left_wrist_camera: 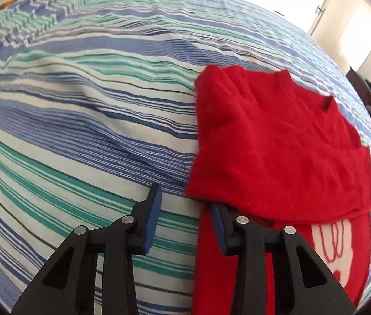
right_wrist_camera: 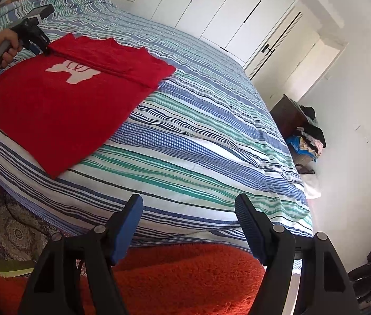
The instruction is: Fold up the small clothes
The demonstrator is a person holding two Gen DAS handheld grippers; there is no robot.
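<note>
A small red sweater [left_wrist_camera: 277, 141] with a white motif lies on the striped bed; its top part is folded over the body. It also shows in the right wrist view [right_wrist_camera: 54, 97] at the left. My left gripper [left_wrist_camera: 185, 199] is open at the folded part's near left corner; its right finger [left_wrist_camera: 218, 214] is tucked under the red cloth edge, its left finger [left_wrist_camera: 154, 204] over bare bedspread. In the right wrist view the left gripper [right_wrist_camera: 39, 48] sits at the sweater's far left edge. My right gripper [right_wrist_camera: 188, 210] is open and empty, held off the bed's near edge.
The blue, green and white striped bedspread [right_wrist_camera: 198, 136] covers the bed. A red shaggy rug [right_wrist_camera: 185, 275] and a patterned carpet [right_wrist_camera: 9, 225] lie on the floor below. A dark bedside stand with piled clothes [right_wrist_camera: 306, 136] is at the right. White wardrobes [right_wrist_camera: 211, 8] line the wall.
</note>
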